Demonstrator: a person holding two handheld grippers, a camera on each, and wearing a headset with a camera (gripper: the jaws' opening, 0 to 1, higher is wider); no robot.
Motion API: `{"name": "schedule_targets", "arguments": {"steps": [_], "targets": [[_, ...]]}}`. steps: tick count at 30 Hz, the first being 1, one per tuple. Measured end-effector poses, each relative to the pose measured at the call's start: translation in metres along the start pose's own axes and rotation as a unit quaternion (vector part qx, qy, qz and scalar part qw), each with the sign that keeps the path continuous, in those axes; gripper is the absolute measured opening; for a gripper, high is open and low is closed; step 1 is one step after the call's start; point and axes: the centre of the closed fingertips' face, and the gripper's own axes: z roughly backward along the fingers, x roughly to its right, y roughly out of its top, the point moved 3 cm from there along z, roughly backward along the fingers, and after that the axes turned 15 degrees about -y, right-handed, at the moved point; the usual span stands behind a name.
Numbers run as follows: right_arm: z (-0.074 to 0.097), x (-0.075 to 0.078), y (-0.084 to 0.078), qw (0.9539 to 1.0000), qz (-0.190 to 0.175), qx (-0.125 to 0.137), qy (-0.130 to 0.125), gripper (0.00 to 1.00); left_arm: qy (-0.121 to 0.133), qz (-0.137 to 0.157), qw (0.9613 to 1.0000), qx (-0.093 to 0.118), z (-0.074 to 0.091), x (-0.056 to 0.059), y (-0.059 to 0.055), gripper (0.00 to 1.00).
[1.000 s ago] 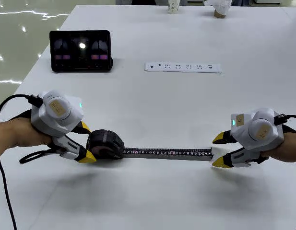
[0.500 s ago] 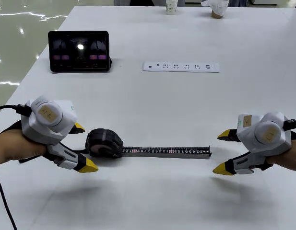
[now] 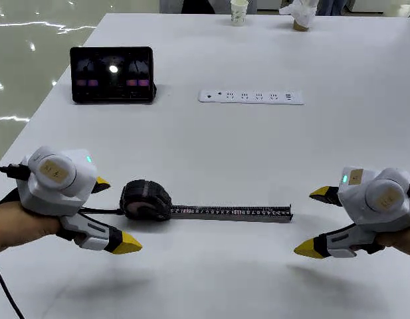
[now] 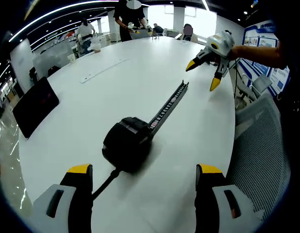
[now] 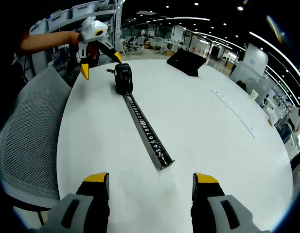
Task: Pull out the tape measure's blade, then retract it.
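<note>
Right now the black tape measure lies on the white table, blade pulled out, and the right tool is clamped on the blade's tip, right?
No. The right tool is open and short of the blade's tip, as the right gripper view shows. The black tape measure does lie on the white table, blade out.

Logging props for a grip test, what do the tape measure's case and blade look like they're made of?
Case: likely matte black plastic or rubber; little glare. Blade: probably thin painted metal; dark, with printed numbers, lying straight and flat on the white table.
</note>
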Motion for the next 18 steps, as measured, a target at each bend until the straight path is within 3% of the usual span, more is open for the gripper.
{"name": "schedule_targets", "arguments": {"steps": [10, 18], "targets": [[0.006, -0.009, -0.002, 0.9985, -0.050, 0.004, -0.021, 0.73, 0.021, 0.029, 0.9986, 0.039, 0.003, 0.011, -0.004, 0.88], [0.011, -0.017, 0.001, 0.9941, -0.097, 0.013, -0.045, 0.78, 0.039, 0.041, 0.9963, 0.065, 0.002, 0.020, -0.003, 0.91]]}}
